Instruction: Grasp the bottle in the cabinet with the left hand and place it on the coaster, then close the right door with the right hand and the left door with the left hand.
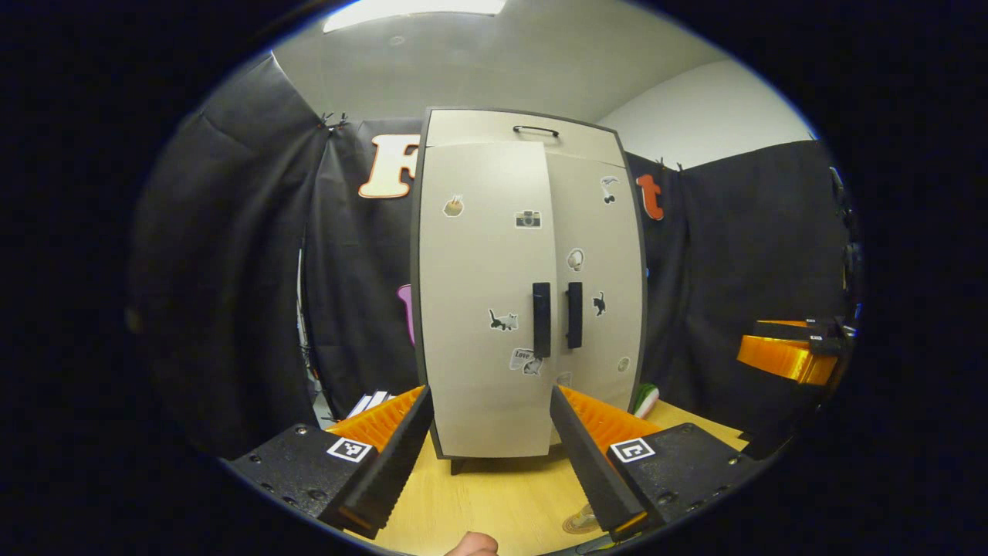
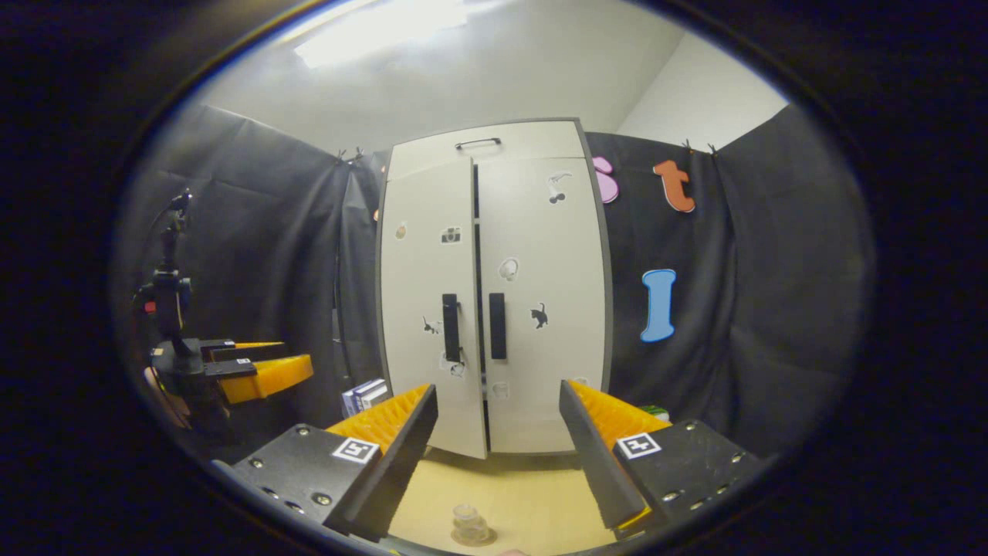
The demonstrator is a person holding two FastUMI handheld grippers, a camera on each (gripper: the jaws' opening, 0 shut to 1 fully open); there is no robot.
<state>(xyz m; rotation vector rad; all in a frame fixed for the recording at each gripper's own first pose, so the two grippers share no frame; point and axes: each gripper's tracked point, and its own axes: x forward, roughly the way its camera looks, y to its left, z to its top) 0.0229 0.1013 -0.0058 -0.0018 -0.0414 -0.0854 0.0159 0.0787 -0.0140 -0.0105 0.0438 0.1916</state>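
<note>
A tall beige cabinet (image 1: 494, 255) with stickers stands on the wooden table (image 1: 494, 494). Its right door (image 2: 540, 309) looks shut. Its left door (image 2: 424, 309) stands slightly ajar, with a dark gap beside the two black handles (image 2: 472, 326). A small clear bottle (image 2: 468, 525) stands on a round coaster (image 2: 472, 538) on the table in front of the cabinet; the same bottle (image 1: 580, 519) is partly hidden behind a finger in the left gripper view. My left gripper (image 1: 490, 398) is open and empty, facing the doors. My right gripper (image 2: 499, 390) is open and empty too.
A blue and white box (image 2: 363, 395) lies left of the cabinet, and a green and white object (image 1: 644, 400) right of it. The right gripper (image 1: 787, 355) hovers at the right, and the left gripper (image 2: 255, 369) near a camera stand (image 2: 166, 293). Black cloth surrounds the table.
</note>
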